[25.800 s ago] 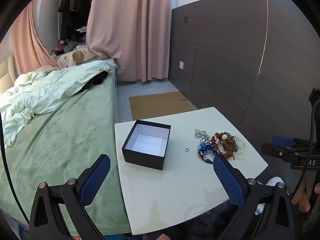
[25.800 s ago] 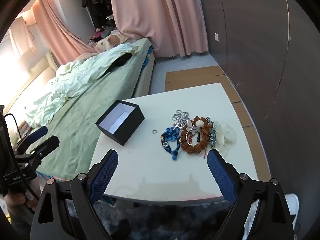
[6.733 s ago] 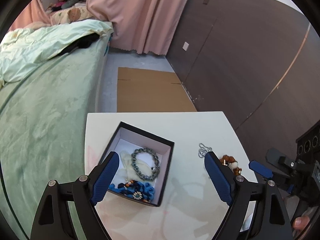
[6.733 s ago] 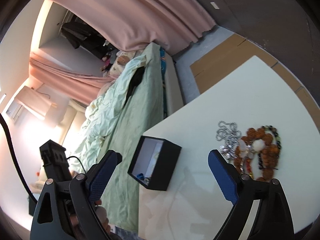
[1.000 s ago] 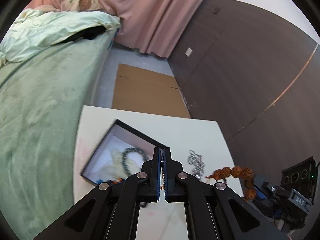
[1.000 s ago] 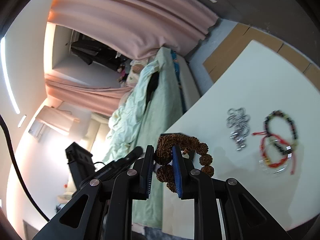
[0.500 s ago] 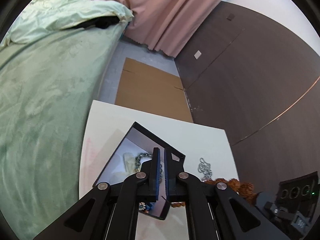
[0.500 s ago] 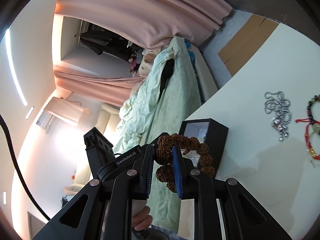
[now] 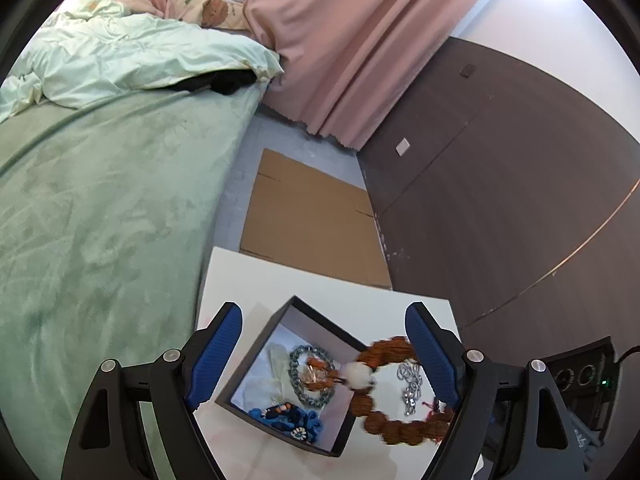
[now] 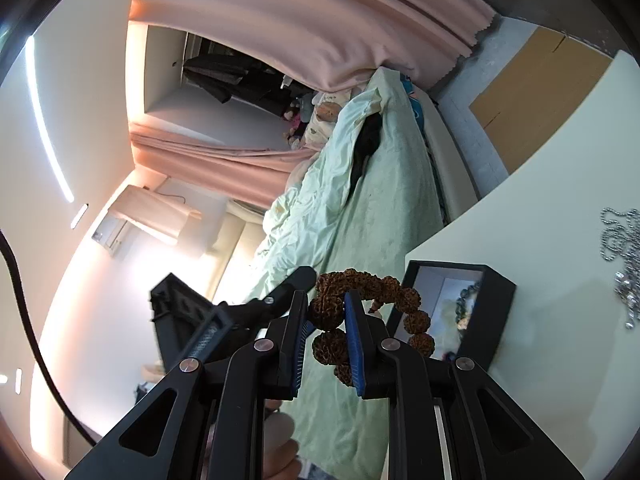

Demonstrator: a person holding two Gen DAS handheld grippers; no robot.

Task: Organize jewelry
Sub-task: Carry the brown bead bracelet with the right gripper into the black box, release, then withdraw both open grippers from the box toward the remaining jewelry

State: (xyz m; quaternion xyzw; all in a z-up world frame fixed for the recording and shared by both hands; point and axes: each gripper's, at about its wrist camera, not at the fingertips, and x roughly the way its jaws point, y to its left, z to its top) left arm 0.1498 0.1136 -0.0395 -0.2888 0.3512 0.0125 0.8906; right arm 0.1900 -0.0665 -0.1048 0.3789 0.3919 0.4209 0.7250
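A black box (image 9: 264, 354) with a white lining stands on the white table (image 9: 240, 280). It holds a grey bead bracelet (image 9: 298, 380), blue jewelry (image 9: 298, 420) and a small orange piece (image 9: 316, 372). My left gripper (image 9: 322, 344) is open above the box. My right gripper (image 10: 326, 316) is shut on a brown bead bracelet (image 10: 412, 314) and holds it beside the box (image 10: 488, 320). The bracelet (image 9: 384, 426) hangs blurred over the box's right edge in the left wrist view. A silver chain (image 9: 410, 386) lies on the table to the right; it also shows in the right wrist view (image 10: 624, 264).
A green bed (image 9: 100, 200) borders the table on the left. Flat cardboard (image 9: 308, 220) lies on the floor beyond the table. A dark wall panel (image 9: 500, 200) is on the right. Red string jewelry (image 9: 434, 404) lies by the chain.
My left gripper has opened over the box, and an orange piece now lies inside. My right gripper has carried the brown bracelet to the box's edge.
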